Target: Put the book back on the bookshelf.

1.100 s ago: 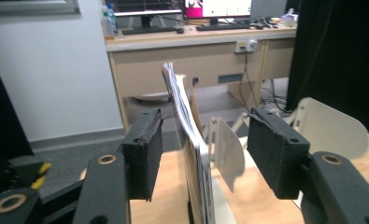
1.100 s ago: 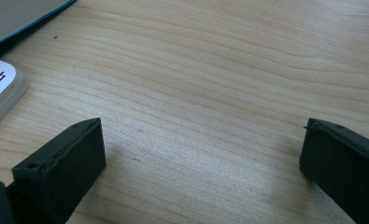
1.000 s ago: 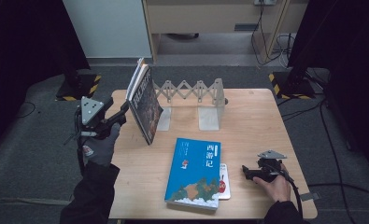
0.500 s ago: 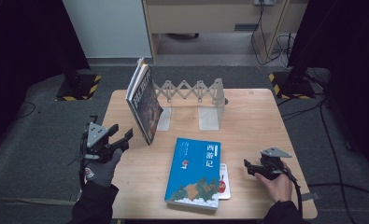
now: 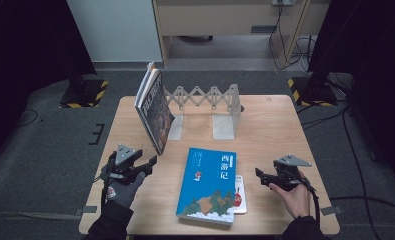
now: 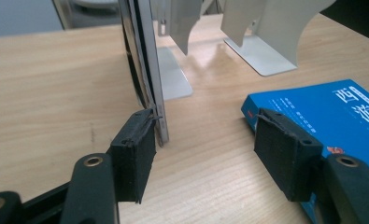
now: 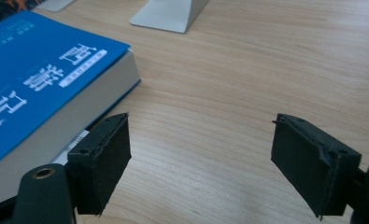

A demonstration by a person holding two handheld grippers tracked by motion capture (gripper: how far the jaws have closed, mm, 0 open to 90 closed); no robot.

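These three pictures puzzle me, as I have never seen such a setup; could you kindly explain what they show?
A person sits at a wooden table holding a hand-held two-jaw gripper in each hand. One picture looks down from above; the other two come from cameras riding on each gripper, looking along its black jaws. The left gripper and right gripper are both open and hold nothing. A blue book lies flat on a thinner white one. Dark books lean in an expandable metal bookend rack.

The blue book covers most of a thin white booklet, whose cover print is illegible.
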